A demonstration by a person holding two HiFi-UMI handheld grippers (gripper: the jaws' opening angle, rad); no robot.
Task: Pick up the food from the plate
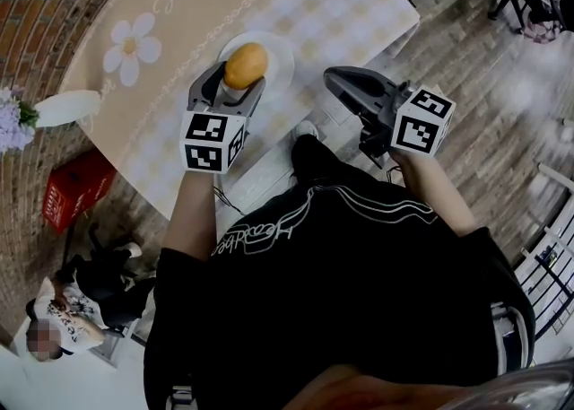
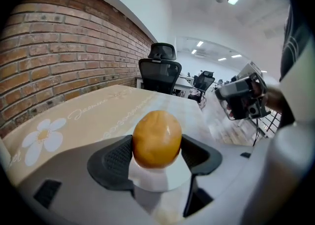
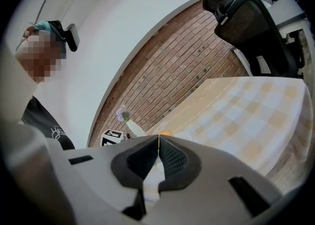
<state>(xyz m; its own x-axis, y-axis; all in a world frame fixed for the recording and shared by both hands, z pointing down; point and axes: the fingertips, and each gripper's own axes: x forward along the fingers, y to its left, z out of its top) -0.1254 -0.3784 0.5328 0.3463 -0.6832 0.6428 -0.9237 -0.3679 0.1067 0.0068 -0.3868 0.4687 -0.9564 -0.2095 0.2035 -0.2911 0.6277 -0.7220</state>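
A round orange-yellow piece of food [image 1: 245, 65] [image 2: 157, 139] sits between the pads of my left gripper [image 1: 239, 74] [image 2: 157, 152], which press on both of its sides. Below it lies the white plate [image 1: 280, 56] [image 2: 147, 177], on the tablecloth near the table's front edge. Whether the food touches the plate I cannot tell. My right gripper [image 1: 330, 76] [image 3: 158, 143] hovers off the table's edge to the right of the plate, its jaws shut with nothing between them.
The table [image 1: 179, 4] has a beige cloth with a daisy print. A white vase of purple flowers [image 1: 63, 108] stands at its left end. A red box [image 1: 79, 188] and a seated person [image 1: 90, 296] are on the floor. A black office chair [image 2: 160, 74] stands beyond the table.
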